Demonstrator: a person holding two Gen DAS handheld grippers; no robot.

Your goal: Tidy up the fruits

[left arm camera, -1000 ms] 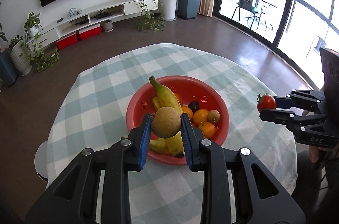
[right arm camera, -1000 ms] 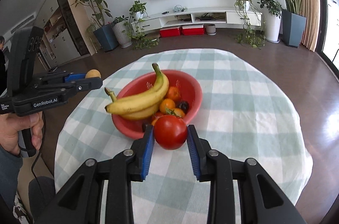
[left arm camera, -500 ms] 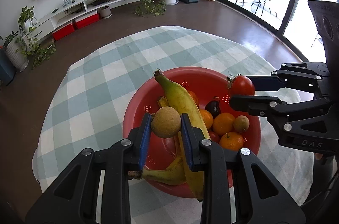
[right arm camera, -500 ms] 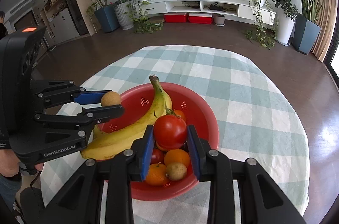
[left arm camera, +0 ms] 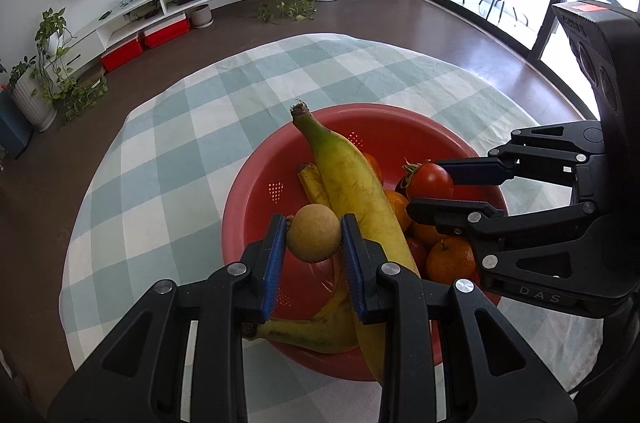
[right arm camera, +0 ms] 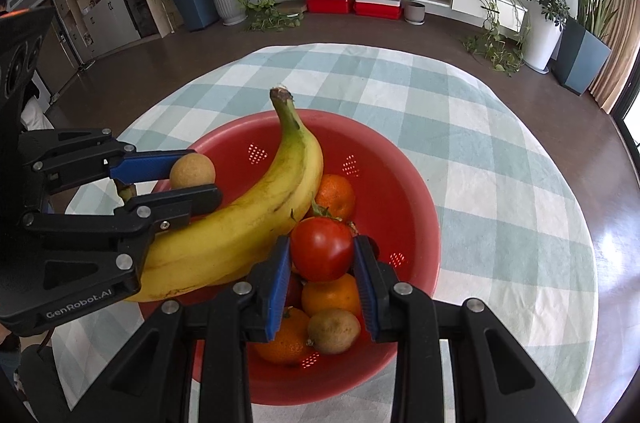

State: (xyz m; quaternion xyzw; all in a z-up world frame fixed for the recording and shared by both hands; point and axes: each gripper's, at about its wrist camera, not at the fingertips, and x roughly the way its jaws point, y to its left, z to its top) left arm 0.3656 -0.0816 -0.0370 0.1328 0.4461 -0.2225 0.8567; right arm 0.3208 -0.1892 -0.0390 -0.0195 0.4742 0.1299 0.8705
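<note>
A red colander bowl sits on the checked tablecloth and holds bananas, oranges and a brownish kiwi-like fruit. My left gripper hangs over the bowl's left side beside the bananas. A round tan fruit sits between its blue pads, which still touch it while the jaws are opening. My right gripper is shut on a red tomato just above the oranges.
The round table with its green-and-white checked cloth stands alone on a dark brown floor. Cloth shows all around the bowl. A TV unit, red boxes and potted plants line the far wall.
Both grippers came in from the table's sides and sank over the bowl, each carrying its fruit. The tomato now hangs close above the oranges, the tan fruit beside the bananas.
</note>
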